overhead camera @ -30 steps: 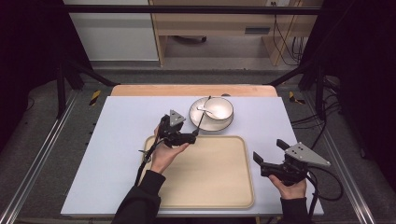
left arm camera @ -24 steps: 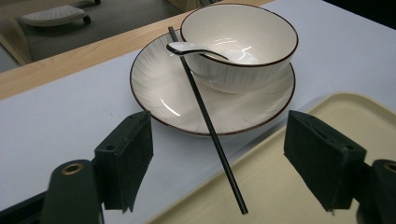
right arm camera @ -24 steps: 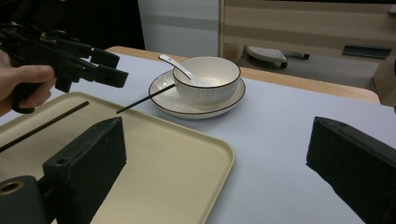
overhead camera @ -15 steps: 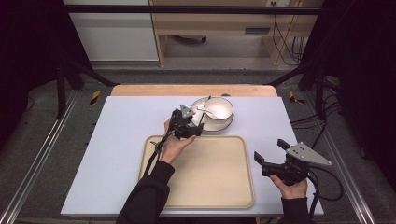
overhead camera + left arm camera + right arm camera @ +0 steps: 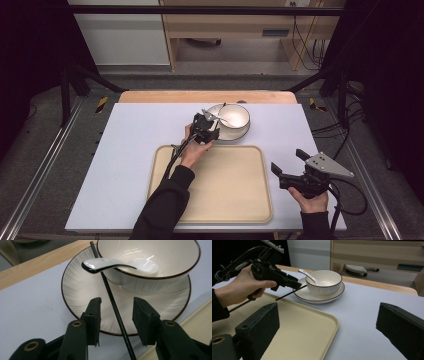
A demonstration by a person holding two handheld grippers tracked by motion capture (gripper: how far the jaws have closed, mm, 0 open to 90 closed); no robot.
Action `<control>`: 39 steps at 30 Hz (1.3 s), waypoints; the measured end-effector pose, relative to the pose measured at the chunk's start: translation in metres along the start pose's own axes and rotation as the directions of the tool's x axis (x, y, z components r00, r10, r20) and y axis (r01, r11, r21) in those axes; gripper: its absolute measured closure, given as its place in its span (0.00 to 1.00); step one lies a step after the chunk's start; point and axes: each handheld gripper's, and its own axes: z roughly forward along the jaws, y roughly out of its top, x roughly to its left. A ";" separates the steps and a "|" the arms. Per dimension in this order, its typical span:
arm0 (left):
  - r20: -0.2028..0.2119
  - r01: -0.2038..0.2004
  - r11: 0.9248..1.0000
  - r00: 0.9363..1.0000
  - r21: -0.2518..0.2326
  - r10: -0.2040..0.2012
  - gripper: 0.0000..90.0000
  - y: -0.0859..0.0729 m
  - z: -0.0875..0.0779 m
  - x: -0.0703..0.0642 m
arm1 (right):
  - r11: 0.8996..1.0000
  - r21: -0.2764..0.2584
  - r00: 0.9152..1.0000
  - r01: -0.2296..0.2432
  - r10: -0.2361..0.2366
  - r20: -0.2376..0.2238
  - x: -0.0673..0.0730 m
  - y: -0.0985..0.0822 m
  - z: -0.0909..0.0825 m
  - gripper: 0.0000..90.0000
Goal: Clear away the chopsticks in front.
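Lying across the ribbed plate point(image 5: 82, 290), a thin black chopstick point(image 5: 113, 307).

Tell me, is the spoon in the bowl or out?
In. The spoon's scoop rests inside the bowl; its handle leans out over the rim.

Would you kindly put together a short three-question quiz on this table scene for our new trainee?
1. True or false: the spoon rests in the bowl.
2. What lies between the jaws of the left gripper: A the chopstick, B the spoon, C the tray?
3. What does the bowl stand on?

Key:
1. True.
2. A; the jaws have just been closing, but the pads do not yet touch it.
3. The plate.
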 end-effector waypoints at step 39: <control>-0.047 0.134 0.991 0.990 0.002 -0.134 0.95 0.000 0.007 0.006 | 1.000 -0.011 1.000 -0.006 0.006 -0.003 0.000 0.000 0.000 0.06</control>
